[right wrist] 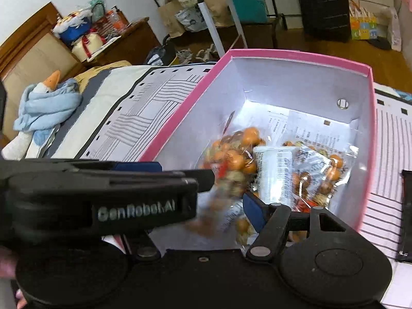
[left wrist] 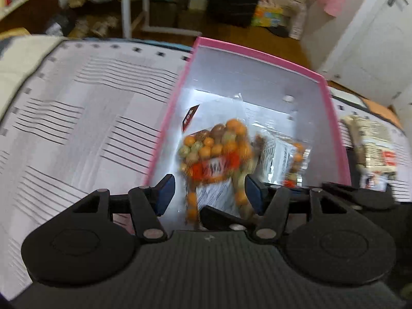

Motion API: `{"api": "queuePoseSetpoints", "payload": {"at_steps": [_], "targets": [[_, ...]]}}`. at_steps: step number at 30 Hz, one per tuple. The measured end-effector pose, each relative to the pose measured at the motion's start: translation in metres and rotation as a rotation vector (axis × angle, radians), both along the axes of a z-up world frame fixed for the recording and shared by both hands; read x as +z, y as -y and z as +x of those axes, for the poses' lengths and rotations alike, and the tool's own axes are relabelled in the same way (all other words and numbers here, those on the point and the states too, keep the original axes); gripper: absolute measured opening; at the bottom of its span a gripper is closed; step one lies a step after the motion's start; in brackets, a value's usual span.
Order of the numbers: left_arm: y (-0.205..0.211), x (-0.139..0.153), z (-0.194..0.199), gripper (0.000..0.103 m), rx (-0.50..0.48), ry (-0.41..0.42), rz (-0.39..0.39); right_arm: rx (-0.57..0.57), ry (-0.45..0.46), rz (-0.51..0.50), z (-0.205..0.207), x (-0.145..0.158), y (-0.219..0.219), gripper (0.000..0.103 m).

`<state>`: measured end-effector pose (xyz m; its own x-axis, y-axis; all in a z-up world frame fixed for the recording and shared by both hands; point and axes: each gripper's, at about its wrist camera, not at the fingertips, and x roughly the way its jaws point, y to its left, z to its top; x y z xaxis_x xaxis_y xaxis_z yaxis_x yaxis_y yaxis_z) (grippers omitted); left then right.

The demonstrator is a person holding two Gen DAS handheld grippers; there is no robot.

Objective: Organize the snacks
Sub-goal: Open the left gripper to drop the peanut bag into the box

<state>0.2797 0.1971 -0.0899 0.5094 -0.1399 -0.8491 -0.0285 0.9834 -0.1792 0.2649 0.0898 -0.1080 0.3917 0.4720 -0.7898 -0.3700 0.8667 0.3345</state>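
2 grippers meet over the pink box [left wrist: 337,128]: the left gripper [left wrist: 209,193] is spread wide around a blurred snack bag [left wrist: 216,152] without pinching it; the right gripper [right wrist: 229,206] looks parted, its left finger hidden. Beyond, another snack packet [right wrist: 316,164] lies inside the box

Wooden floor [right wrist: 296,38], black suitcase [right wrist: 323,5], white door [left wrist: 373,38], wooden headboard [right wrist: 31,49], striped bedsheet [left wrist: 77,108].

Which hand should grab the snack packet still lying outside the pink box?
Right, probably: the snack packet lies past the pink box right wall; the left gripper hovers open over the box.
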Motion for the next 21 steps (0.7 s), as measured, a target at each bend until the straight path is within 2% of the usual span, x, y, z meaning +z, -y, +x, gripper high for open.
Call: {"api": "queuePoseSetpoints", "payload": {"at_steps": [4,10,13,14,15,18,21], "targets": [[0.003,0.012,-0.011,0.058,0.000,0.019,-0.041,0.030,0.042,-0.024,-0.021,0.025,0.022,0.072],[0.018,0.050,-0.046,0.058,-0.039,0.102,-0.026,0.087,0.178,-0.069,-0.067,0.079,0.069,0.072],[0.026,0.072,-0.063,0.058,-0.065,0.140,-0.022,0.062,0.272,-0.076,-0.092,0.103,0.103,0.073],[0.030,0.078,-0.068,0.059,-0.074,0.150,-0.020,0.057,0.308,-0.080,-0.100,0.109,0.115,0.075],[0.034,0.086,-0.073,0.059,-0.085,0.161,-0.019,0.056,0.343,-0.083,-0.105,0.115,0.124,0.082],[0.050,0.103,-0.087,0.060,-0.121,0.189,-0.025,0.020,0.475,-0.121,-0.122,0.129,0.153,0.084],[0.072,0.115,-0.096,0.063,-0.167,0.209,-0.039,-0.055,0.510,-0.186,-0.125,0.135,0.184,0.084]]}}
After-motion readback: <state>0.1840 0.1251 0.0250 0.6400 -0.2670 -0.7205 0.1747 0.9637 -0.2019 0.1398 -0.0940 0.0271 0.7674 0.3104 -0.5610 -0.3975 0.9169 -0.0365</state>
